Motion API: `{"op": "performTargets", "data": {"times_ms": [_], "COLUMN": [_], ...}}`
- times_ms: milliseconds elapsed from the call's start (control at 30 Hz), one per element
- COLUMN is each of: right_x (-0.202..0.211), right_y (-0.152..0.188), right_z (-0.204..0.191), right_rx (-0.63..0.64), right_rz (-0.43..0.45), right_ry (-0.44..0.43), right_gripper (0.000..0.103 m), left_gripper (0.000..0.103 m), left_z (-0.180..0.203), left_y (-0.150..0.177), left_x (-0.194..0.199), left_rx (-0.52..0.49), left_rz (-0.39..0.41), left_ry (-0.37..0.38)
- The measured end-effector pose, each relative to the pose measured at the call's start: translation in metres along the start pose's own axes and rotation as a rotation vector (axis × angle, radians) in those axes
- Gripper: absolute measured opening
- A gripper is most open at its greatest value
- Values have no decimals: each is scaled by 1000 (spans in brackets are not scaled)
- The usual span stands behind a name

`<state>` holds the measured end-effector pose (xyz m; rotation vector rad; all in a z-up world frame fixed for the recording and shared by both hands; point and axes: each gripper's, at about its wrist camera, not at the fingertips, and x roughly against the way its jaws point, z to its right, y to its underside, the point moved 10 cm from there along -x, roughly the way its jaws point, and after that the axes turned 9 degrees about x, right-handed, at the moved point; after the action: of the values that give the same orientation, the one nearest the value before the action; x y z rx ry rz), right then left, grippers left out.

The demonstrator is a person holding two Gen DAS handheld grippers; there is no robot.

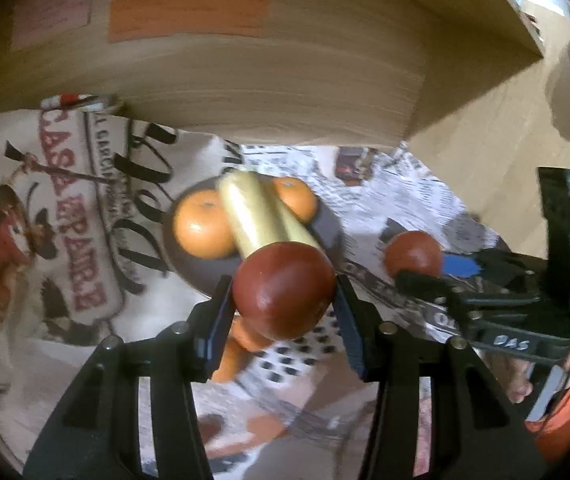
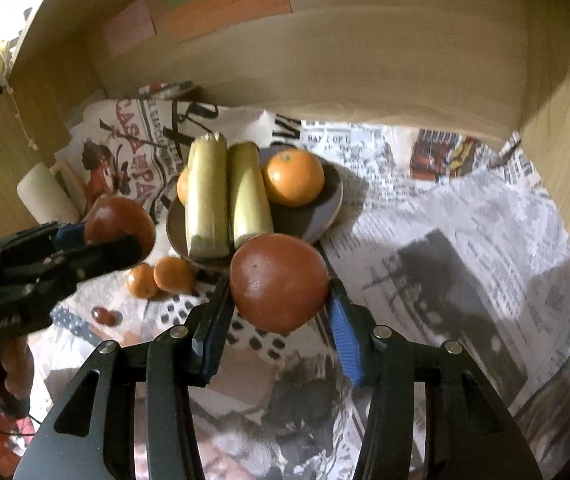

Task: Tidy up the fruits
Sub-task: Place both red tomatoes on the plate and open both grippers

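Both grippers carried fruit above the newspaper-covered shelf (image 2: 465, 240). The step in hand, as I judged it, was bringing the two red fruits to the dark plate (image 2: 325, 204) at centre frame. That plate already held two pale corn cobs (image 2: 225, 196) and oranges (image 2: 293, 178), so free room was scarce. To do it well, lower each fruit onto a bare patch of rim and release only once it rests, or it may roll off.

The left gripper (image 1: 283, 296) was clamped on a dark red fruit (image 1: 283, 290), pads pressed to its sides at lower centre of its own view. The right gripper (image 2: 279, 300) was likewise closed on a second red fruit (image 2: 279, 282), jaws partly apart at fruit width. Two small tangerines (image 2: 163, 278) lay on the paper, lower left of the plate.
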<state>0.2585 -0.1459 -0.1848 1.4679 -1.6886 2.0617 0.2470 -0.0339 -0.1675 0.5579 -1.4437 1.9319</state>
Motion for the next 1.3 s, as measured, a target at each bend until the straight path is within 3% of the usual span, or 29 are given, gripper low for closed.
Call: {"op": "performTargets", "data": {"times_ms": [300, 667, 900, 1200, 1300], "right_x": [-7, -49, -69, -82, -83], "right_y": [-26, -35, -32, -35, -34], "right_z": [2, 16, 24, 22, 23], "right_rx": [17, 8, 2, 12, 8], "right_rz": [30, -52, -91, -102, -109], "right_ry": [34, 55, 60, 57, 58], "right_gripper": [44, 44, 44, 45, 45], "left_gripper": [49, 49, 49, 51, 55], "left_z": [-43, -52, -56, -53, -53], "left_y": [-9, -5, -8, -5, -6], "left_x": [-36, -72, -77, -75, -73], "left_rx": [40, 40, 54, -15, -17], "left_rz": [-53, -119, -119, -121, -117], "left_ry": [-59, -49, -37, -68, -73]}}
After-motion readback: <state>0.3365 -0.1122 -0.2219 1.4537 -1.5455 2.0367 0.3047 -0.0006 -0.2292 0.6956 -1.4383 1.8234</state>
